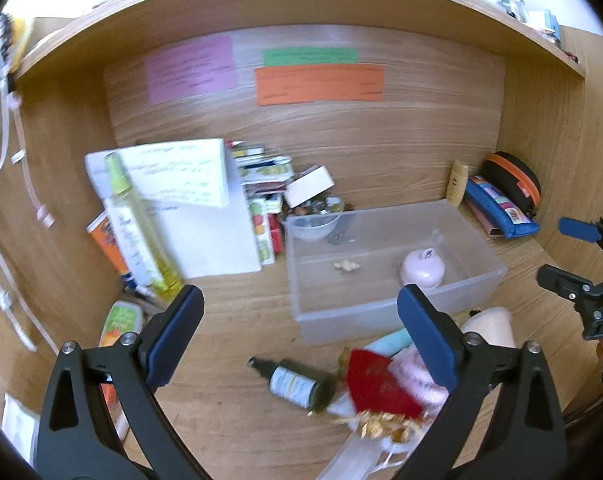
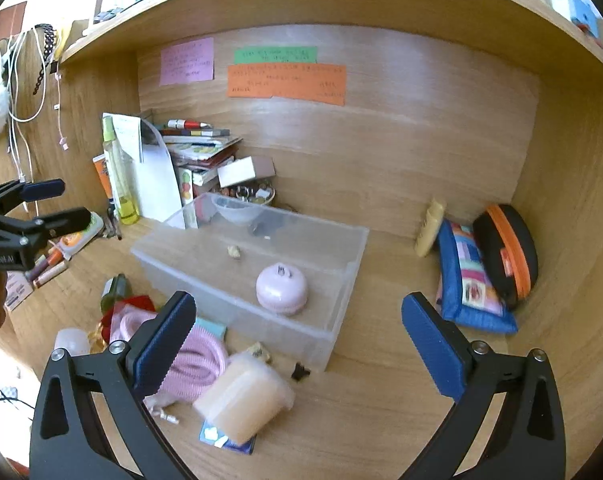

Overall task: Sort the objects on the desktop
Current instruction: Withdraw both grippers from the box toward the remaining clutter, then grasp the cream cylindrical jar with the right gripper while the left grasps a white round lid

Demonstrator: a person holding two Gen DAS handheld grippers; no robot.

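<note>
Both claws, left claw point(image 1: 301, 332) and right claw point(image 2: 297, 336), gape apart, empty, above clear bin point(image 2: 341, 264)

A clear plastic bin point(image 2: 341, 240) holds a pale pink round case point(image 2: 281, 290); a dark green bottle point(image 1: 297, 384) lies by a red cloth point(image 1: 377, 384). A blue patchwork pouch point(image 2: 467, 280) leans beside a black case with an orange zip point(image 2: 505, 256); pink, green and orange notes point(image 2: 287, 82) mark the wood-grain wall.

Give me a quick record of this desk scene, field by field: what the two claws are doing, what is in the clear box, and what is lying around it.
left claw: open, holding nothing
right claw: open, holding nothing
clear plastic bin: on the wooden desk, open-topped
inside bin: round pink macaron-shaped case, small beige scrap
in front of bin: dark green spray bottle lying down, coiled pink cable, red cloth
right rear corner: blue patchwork pouch, black case with orange zip
</note>
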